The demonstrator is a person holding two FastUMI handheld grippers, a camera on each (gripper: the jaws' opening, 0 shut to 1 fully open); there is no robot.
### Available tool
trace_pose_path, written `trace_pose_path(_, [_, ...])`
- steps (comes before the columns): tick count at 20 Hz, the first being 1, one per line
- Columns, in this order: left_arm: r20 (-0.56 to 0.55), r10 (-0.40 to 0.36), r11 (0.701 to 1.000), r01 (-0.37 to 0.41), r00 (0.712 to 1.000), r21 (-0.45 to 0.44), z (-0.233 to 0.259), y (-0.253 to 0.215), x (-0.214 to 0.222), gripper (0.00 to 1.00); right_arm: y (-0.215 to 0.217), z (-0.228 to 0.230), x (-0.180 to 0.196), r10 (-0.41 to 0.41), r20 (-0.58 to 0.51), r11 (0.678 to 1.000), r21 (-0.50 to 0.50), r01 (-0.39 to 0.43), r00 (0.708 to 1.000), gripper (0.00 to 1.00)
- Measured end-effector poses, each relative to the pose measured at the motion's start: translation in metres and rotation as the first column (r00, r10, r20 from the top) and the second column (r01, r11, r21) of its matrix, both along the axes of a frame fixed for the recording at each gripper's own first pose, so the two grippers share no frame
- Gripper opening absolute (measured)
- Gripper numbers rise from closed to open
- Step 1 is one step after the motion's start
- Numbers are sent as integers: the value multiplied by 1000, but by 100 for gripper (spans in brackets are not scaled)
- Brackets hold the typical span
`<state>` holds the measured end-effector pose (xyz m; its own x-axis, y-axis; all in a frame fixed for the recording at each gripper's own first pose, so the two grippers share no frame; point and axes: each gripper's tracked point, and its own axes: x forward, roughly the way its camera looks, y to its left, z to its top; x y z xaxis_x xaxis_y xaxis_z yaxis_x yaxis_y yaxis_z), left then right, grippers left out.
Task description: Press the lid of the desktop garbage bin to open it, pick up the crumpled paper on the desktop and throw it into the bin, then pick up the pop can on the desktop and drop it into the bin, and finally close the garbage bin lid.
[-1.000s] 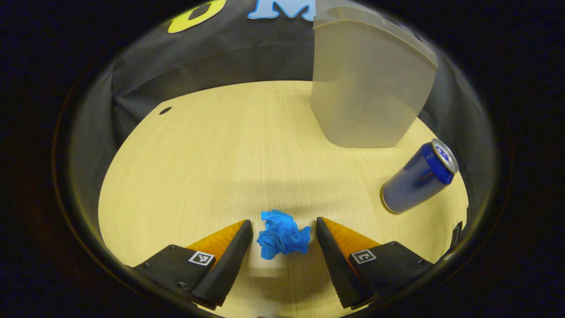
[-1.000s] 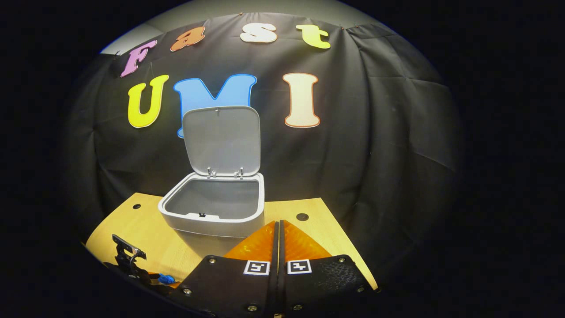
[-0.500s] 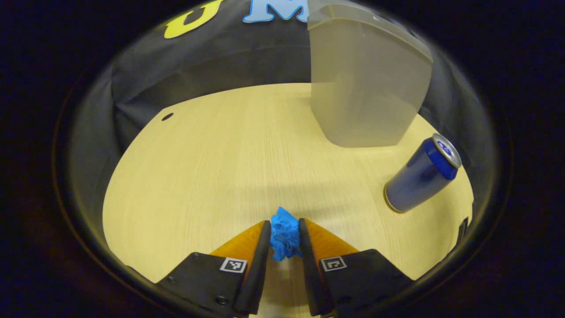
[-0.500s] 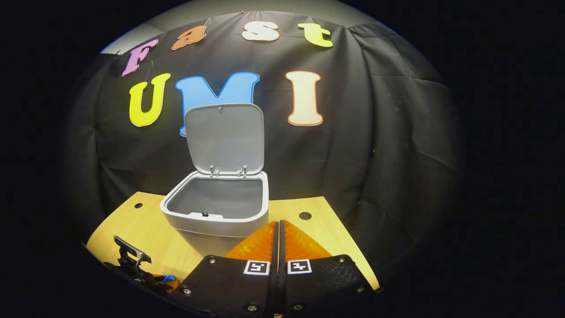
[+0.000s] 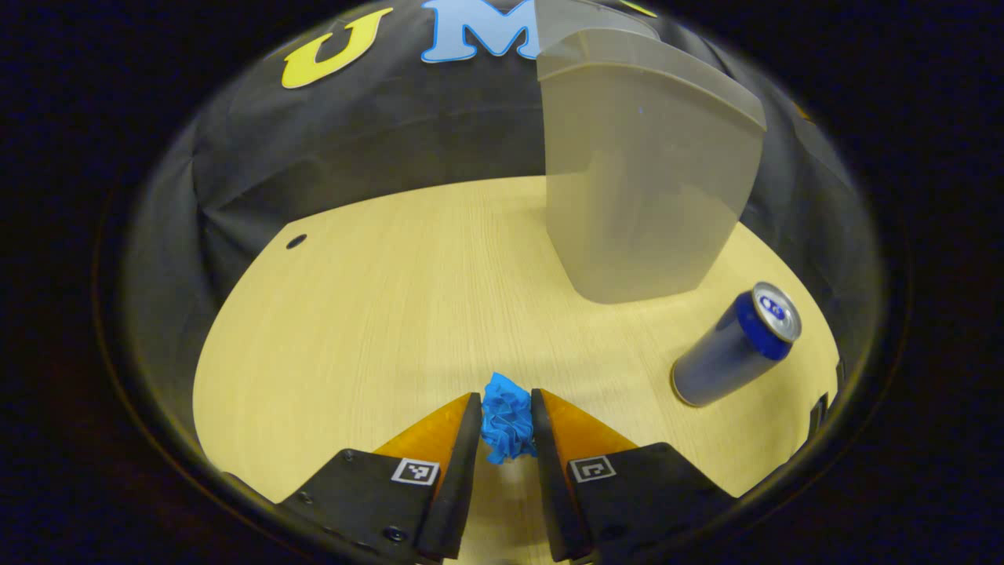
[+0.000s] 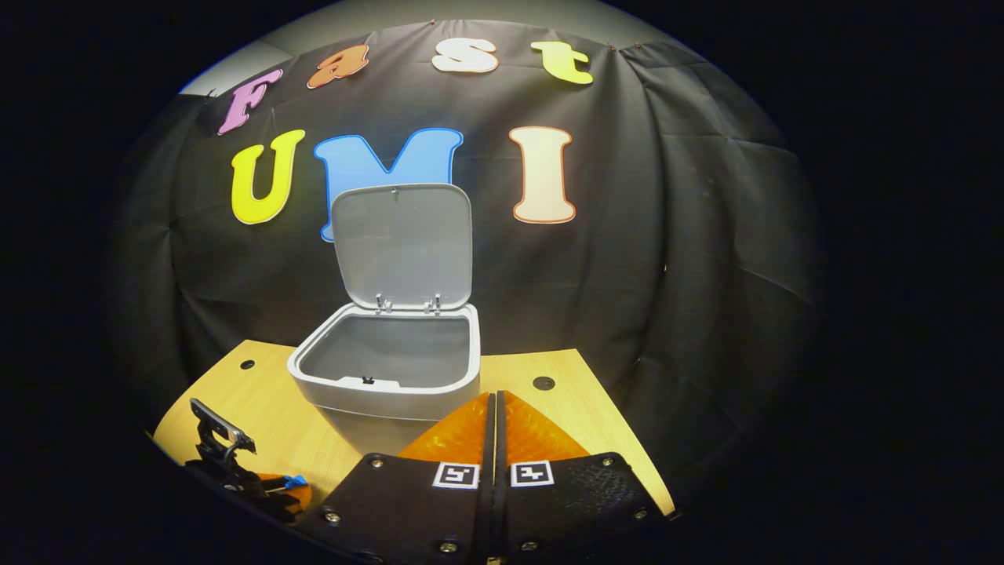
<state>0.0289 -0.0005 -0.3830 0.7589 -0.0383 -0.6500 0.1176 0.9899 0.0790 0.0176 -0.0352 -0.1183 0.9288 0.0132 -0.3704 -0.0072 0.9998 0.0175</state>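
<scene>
Inventory, left to right, as I read it from my station.

Left gripper view:
- One wooden desktop (image 5: 376,314), pale, with one small dark hole (image 5: 296,241) near its far left edge.
- One left gripper (image 5: 506,428), mine. Its two fingers are drawn in close, and each presses a side of the paper.
- One crumpled paper (image 5: 507,416), blue, squeezed between those fingers near their tips. I cannot tell whether it touches the wood or is just clear of it.
- One garbage bin (image 5: 647,180), pale grey, standing at the far right of the desktop, seen from its outer wall.
- One pop can (image 5: 733,345), blue with a silver top. It sits near the right edge, just in front of the bin and apart from it, well apart from the paper.

Right gripper view:
- One left gripper (image 6: 227,463) again, small at the lower left edge over the desktop (image 6: 267,424), with a blue scrap of the crumpled paper (image 6: 296,481) at its tip.
- One garbage bin (image 6: 388,377), seen from above its rim, with the hollow inside in sight.
- One lid (image 6: 401,243), raised upright on two hinges at the bin's back edge.
- One right gripper (image 6: 494,439), fingers pressed flat together with nothing between them, held in front of the bin.
- Two dark holes in the desktop, one on the left (image 6: 247,364) and one right of the bin (image 6: 543,383).

The open lid and the bin's inside come from the right gripper view. The can and the grip on the paper come from the left gripper view.
</scene>
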Motion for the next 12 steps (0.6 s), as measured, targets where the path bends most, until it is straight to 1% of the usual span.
trace_pose_path(4, [87,3,1000,-3,996,-7,39,-1,23,46,0,-2,-1,-1,-3,1000,4,1,1000,0])
trace_pose_path(7, [158,4,999,2,987,-32,75,-3,41,44,0,-3,-2,-1,-7,1000,9,1,1000,0])
trace_pose_path(8, [180,3,999,3,984,-36,86,-4,46,48,1,-4,-3,-1,-8,1000,10,1,1000,0])
trace_pose_path(12, [261,-1,998,18,965,-63,132,-12,64,48,0,-8,-5,-2,-13,1000,14,2,1000,0])
